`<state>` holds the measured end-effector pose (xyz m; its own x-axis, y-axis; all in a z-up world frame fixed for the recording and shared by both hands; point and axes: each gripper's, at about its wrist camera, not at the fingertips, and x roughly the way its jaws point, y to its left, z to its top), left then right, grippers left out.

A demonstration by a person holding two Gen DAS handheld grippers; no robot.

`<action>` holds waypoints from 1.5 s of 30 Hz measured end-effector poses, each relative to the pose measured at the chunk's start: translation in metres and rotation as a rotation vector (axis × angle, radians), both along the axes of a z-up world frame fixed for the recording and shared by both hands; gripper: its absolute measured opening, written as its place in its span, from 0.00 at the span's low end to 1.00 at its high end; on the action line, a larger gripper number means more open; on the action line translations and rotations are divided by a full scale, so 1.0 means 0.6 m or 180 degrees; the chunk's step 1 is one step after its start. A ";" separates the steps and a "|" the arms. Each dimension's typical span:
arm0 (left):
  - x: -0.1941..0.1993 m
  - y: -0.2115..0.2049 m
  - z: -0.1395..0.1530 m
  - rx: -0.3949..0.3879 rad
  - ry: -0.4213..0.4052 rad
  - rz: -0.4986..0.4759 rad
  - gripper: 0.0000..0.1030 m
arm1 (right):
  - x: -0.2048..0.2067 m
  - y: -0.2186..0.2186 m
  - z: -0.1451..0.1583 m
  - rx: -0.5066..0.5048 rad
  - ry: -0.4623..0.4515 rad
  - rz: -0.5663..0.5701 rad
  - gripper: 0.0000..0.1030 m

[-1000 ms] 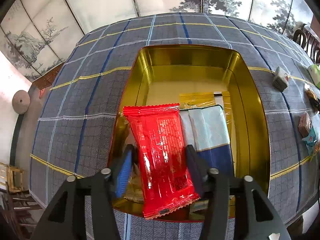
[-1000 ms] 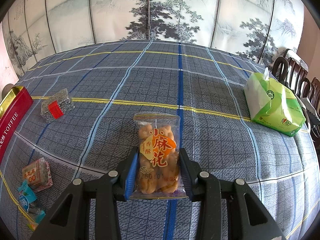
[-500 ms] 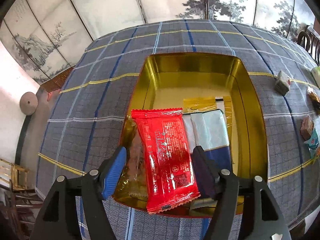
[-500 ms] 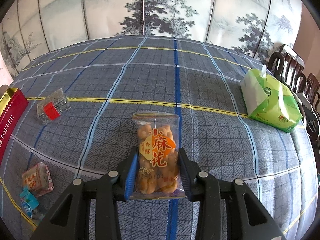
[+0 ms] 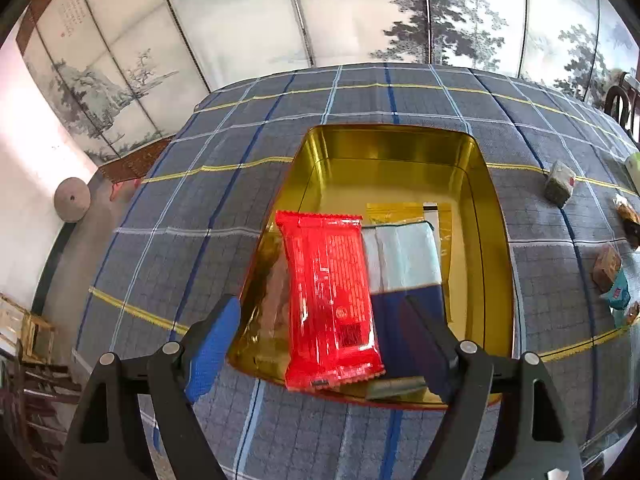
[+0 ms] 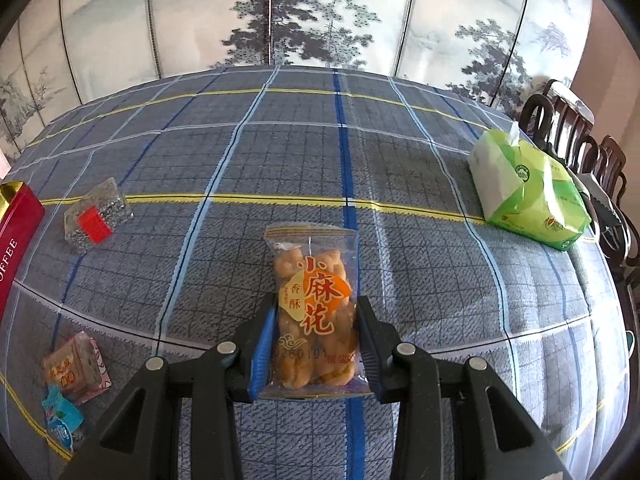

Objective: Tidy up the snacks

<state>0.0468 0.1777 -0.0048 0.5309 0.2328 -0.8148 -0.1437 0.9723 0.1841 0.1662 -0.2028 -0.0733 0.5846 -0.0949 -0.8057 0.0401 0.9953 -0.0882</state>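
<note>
In the left wrist view a gold tin [image 5: 492, 216] lies open on the checked tablecloth. A red snack packet [image 5: 330, 296] lies in its near part, beside a blue and white packet [image 5: 404, 268] and a yellow packet [image 5: 400, 212]. My left gripper [image 5: 320, 344] is open above the tin's near edge, its fingers clear of the red packet. In the right wrist view my right gripper [image 6: 316, 348] is shut on a clear packet of fried dough twists [image 6: 316, 308] and holds it above the cloth.
Loose snacks lie on the cloth: a silvery packet with a red label [image 6: 94, 220], a pink one [image 6: 76, 368] and a blue one [image 6: 62, 420]. A green tissue pack [image 6: 528, 192] sits at the right. The tin's red side [image 6: 16, 232] shows at the left. Chairs [image 6: 576, 136] stand beyond.
My left gripper has opened, let go of the red packet in the tin, and drawn back and up. My right gripper still holds the dough twist packet, shifted slightly.
</note>
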 end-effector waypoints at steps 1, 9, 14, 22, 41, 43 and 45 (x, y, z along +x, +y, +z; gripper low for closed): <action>-0.004 -0.001 0.001 -0.0002 -0.0018 0.0002 0.78 | 0.000 0.000 0.000 -0.0002 0.0001 -0.0009 0.37; -0.033 -0.001 0.015 -0.0036 -0.0153 0.0218 0.80 | -0.002 0.006 0.006 -0.0022 0.0045 -0.0130 0.37; -0.049 0.000 0.025 -0.0067 -0.0246 0.0330 0.80 | -0.011 0.013 0.027 0.0019 -0.0048 -0.0240 0.37; -0.062 0.002 0.027 -0.0154 -0.0287 0.0415 0.80 | -0.049 0.052 0.082 0.0215 -0.0233 -0.0118 0.37; -0.102 0.061 0.032 -0.0272 -0.0332 0.0840 0.81 | -0.094 0.301 0.123 0.0792 -0.0276 0.0720 0.37; -0.105 0.067 0.031 -0.0282 -0.0325 0.0872 0.82 | -0.096 0.334 0.125 0.0801 -0.0273 0.0790 0.37; -0.108 0.072 0.030 -0.0287 -0.0318 0.0882 0.84 | -0.098 0.363 0.125 0.0784 -0.0266 0.0880 0.37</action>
